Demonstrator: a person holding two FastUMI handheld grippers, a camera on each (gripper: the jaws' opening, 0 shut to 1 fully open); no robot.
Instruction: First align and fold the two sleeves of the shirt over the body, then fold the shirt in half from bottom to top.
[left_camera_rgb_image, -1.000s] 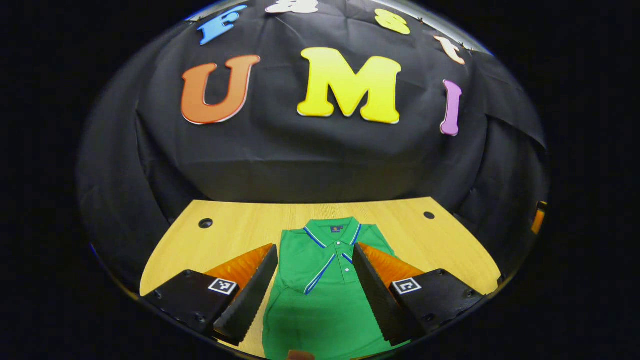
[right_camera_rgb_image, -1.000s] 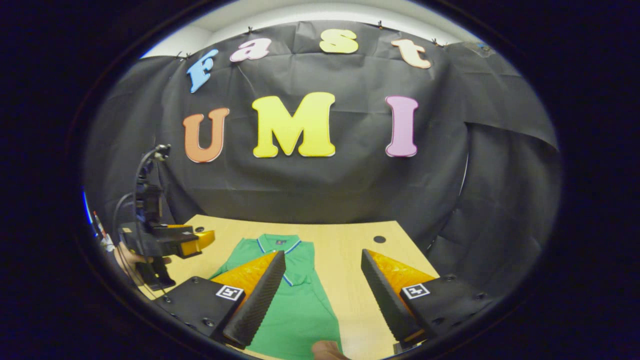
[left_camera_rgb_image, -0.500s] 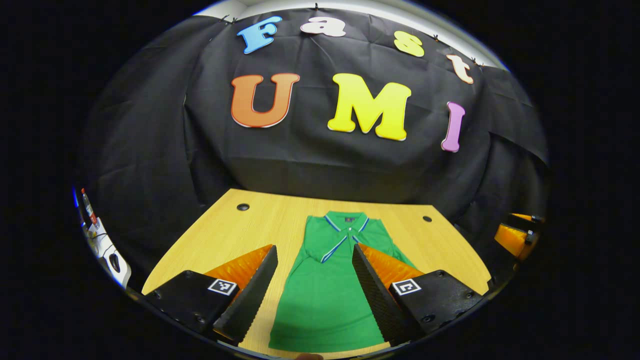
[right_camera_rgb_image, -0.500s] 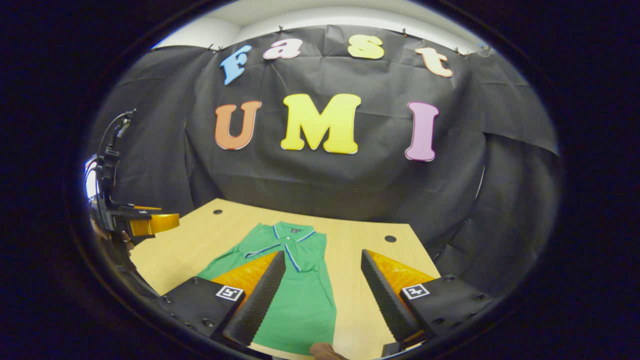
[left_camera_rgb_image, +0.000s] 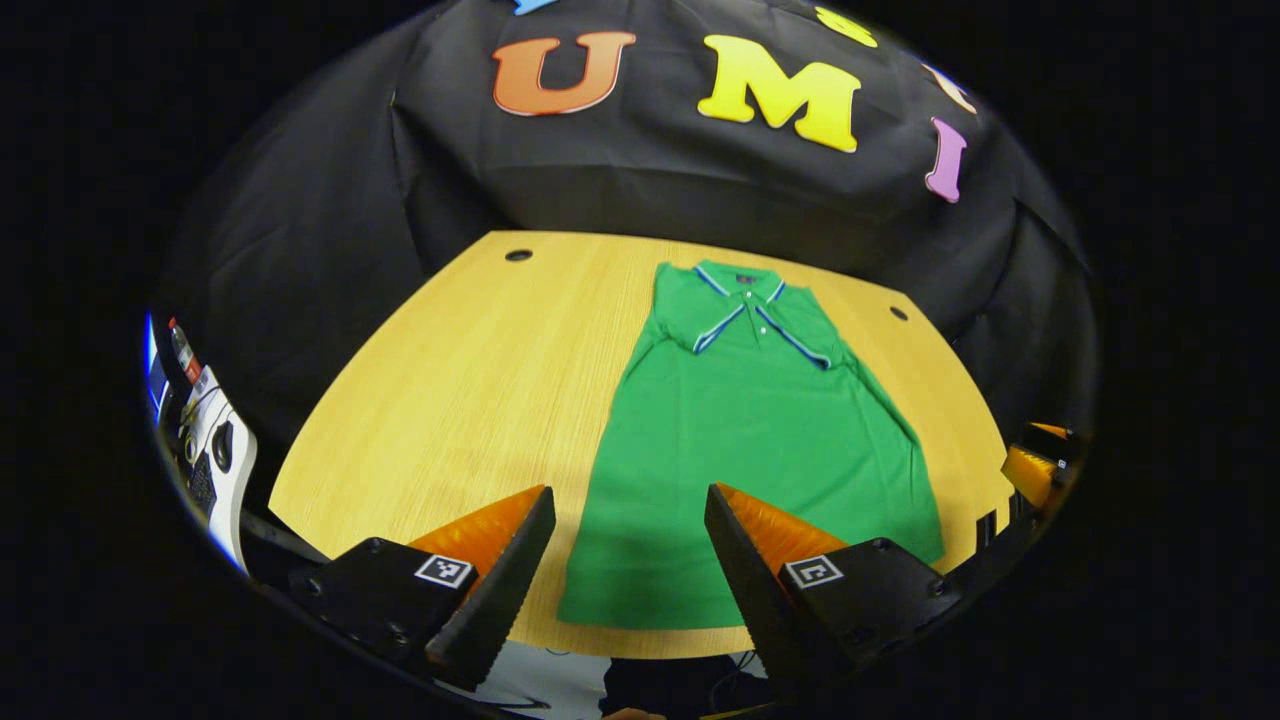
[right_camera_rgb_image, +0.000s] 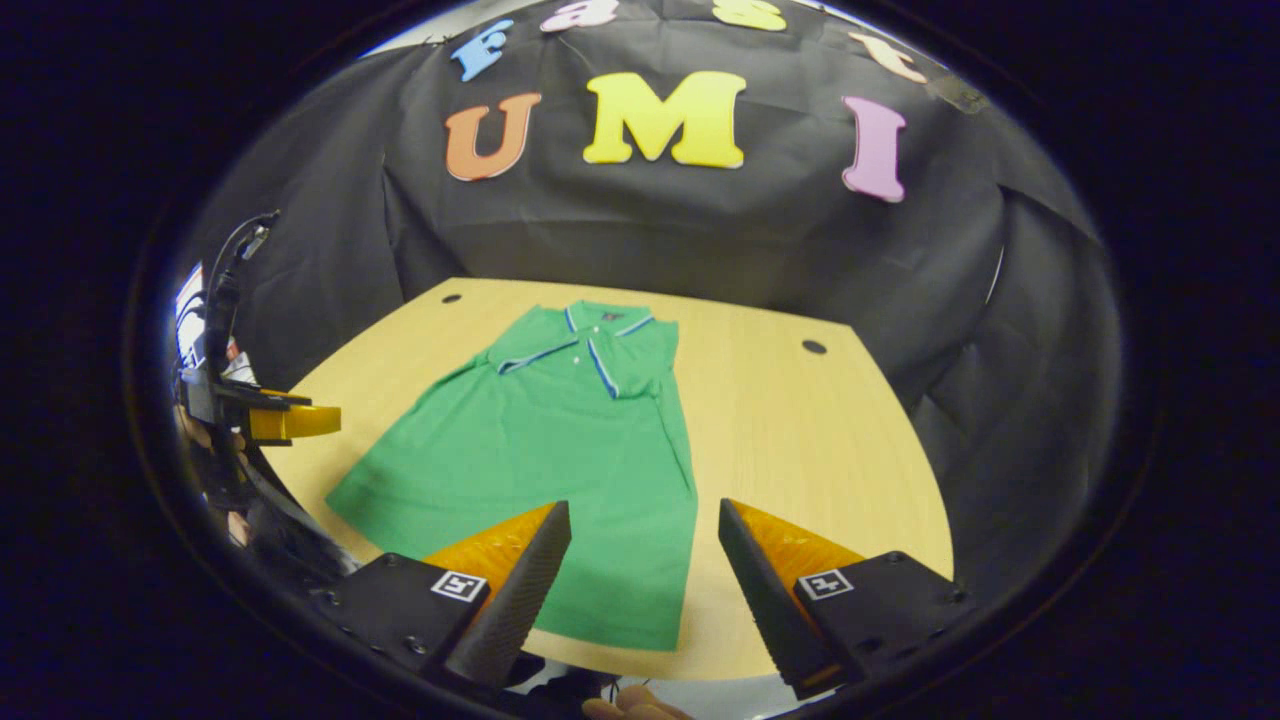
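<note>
The green shirt (left_camera_rgb_image: 745, 440) lies flat on the wooden counter (left_camera_rgb_image: 480, 380), collar toward the booth wall, hem at the near edge, and its sleeves look already tucked in over the body, leaving a long narrow shape. In the left gripper view the left gripper (left_camera_rgb_image: 630, 560) hangs above the near edge with its fingers spread wide and nothing between them, lined up roughly over the hem's left corner. The right gripper (right_camera_rgb_image: 645, 575) in its own view is just as wide and empty, over the hem's right corner. Off to the side in the right gripper view you can also catch the left gripper held by a hand. By my reading the bottom-to-top fold is the step coming up. To do it well, each pair of fingers should come down on its own hem corner, pinching all the fabric layers there, not just the top one. Take both corners at matching spots so the hem stays straight. Lift only enough to clear the cloth, then carry the hem evenly toward the collar (left_camera_rgb_image: 740, 285) and lay it square across the shoulders. The risk is one side running ahead and skewing the fold, or a tucked sleeve slipping out.
</note>
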